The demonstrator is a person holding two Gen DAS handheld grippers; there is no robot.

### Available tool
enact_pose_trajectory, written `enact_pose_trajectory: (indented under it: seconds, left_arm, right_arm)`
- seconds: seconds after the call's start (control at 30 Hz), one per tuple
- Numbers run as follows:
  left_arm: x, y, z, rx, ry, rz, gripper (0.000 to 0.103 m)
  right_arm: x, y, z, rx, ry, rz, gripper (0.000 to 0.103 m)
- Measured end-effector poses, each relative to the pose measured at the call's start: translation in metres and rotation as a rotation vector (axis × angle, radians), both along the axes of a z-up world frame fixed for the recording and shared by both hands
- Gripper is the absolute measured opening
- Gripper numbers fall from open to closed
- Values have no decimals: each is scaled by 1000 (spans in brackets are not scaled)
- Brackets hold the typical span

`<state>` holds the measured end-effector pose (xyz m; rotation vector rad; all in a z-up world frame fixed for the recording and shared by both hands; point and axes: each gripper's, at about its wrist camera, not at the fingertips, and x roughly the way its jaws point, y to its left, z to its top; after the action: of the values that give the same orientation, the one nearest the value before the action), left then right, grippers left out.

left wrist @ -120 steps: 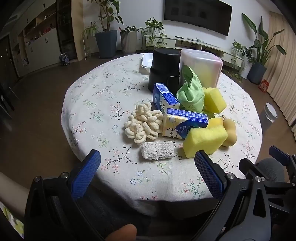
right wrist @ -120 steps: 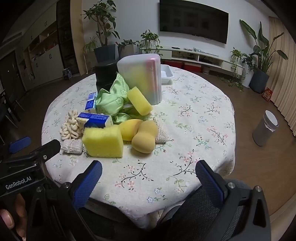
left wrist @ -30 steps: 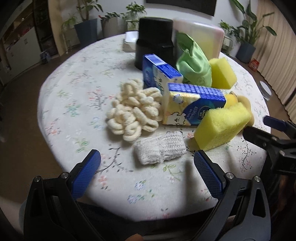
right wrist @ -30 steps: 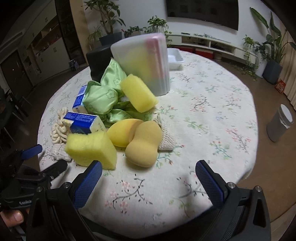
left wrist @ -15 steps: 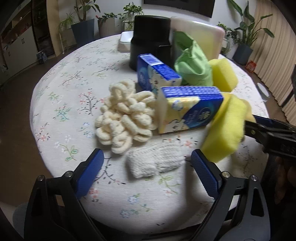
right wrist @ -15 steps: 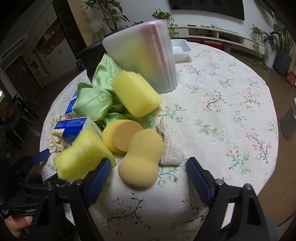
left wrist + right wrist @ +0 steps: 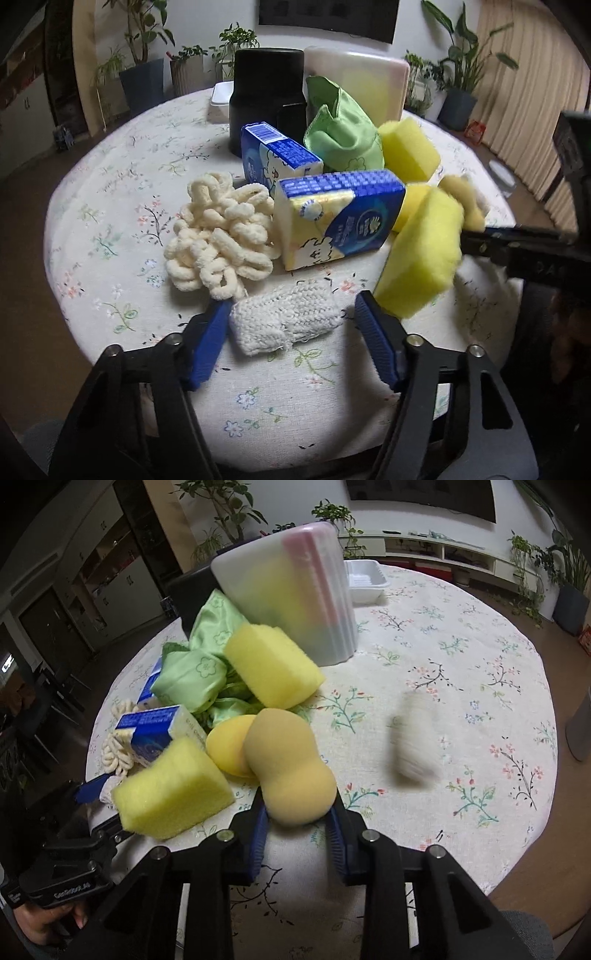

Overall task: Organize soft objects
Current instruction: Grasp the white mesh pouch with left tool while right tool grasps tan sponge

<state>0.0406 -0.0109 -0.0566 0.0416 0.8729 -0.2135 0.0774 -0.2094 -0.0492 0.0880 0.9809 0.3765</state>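
My left gripper (image 7: 291, 336) straddles a white knitted pad (image 7: 284, 320); its left finger touches the pad, its right finger stands just off it. My right gripper (image 7: 297, 832) is shut on the tan peanut-shaped sponge (image 7: 290, 766). A yellow sponge block (image 7: 173, 794) leans beside it and also shows in the left wrist view (image 7: 424, 254). A second knitted pad (image 7: 413, 734) lies blurred to the right on the cloth. A cream looped scrubber (image 7: 218, 236), two blue tissue packs (image 7: 340, 218), green cloth (image 7: 192, 672) and another yellow sponge (image 7: 273, 664) form the pile.
A frosted plastic container (image 7: 291, 594) and a black canister (image 7: 267, 96) stand behind the pile. A white tray (image 7: 364, 579) sits at the table's far side. The round table has a floral cloth (image 7: 461, 646).
Both grippers moved in and closed down. The right one took hold of the tan sponge; the left one came around the knitted pad. The second knitted pad shifted right, blurred.
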Motion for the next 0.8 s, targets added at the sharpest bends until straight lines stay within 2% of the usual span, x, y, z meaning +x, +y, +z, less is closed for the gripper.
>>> enact_pose_trajectory:
  seconds: [0.1,0.2,0.37,0.57,0.8]
  left_arm:
    - [0,0,2,-7,-2,-9,52]
    - [1,3,2,-25,2,-15,52]
    - [-1,0,2,-2,0,-34,51]
    - [-1,6,3,-47,3,-26,49]
    - [-6,10,7,-56,4,-5,47]
  right_arm:
    - [-2,-3,3,41,-5,4,32]
    - [-3,-2,5,60,-12,14,32]
    - [-4,0,5,69,-15,28,32]
    - [-6,2,4,71,-7,41,32]
    - [-12,3,3,58,-8,45,32]
